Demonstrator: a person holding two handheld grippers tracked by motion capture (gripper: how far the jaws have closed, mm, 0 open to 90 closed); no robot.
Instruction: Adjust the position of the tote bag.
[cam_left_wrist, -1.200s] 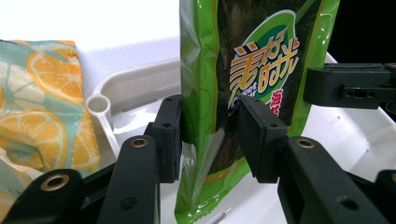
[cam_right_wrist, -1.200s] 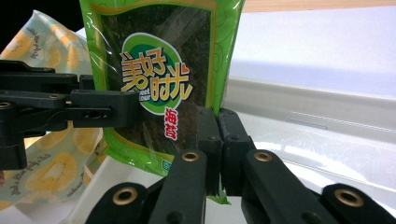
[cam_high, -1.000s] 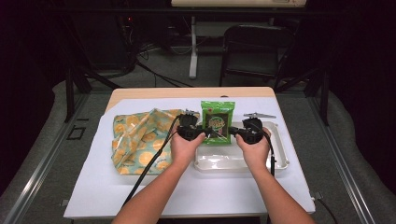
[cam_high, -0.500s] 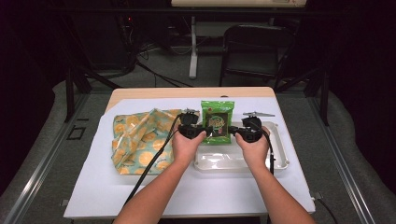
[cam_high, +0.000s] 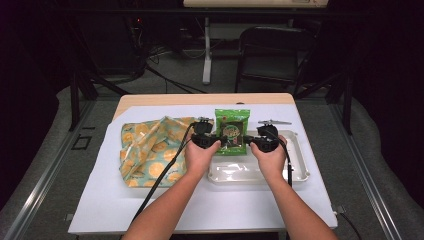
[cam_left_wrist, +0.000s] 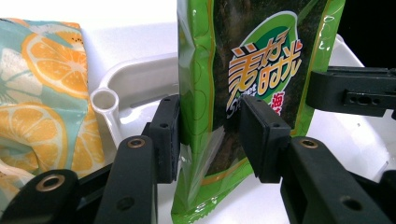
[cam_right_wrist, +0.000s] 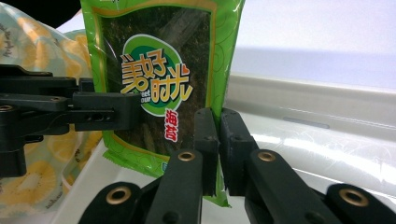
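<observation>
An orange-print cloth (cam_high: 152, 150) lies crumpled on the white table cover (cam_high: 250, 200), just left of the left gripper. A white tray (cam_high: 300, 172) sits under and to the right of both grippers, its round corner handle (cam_left_wrist: 105, 100) near the left one. Behind the right gripper lies a small metal tool (cam_high: 274, 122), perhaps tongs. A dark chair (cam_high: 272, 55) stands well beyond the table.

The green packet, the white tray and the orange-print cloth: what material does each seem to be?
Green packet: likely glossy plastic film; it creases and reflects light.
White tray: seemingly rigid, shiny moulded plastic.
Orange-print cloth: probably soft matte fabric; it folds.
</observation>
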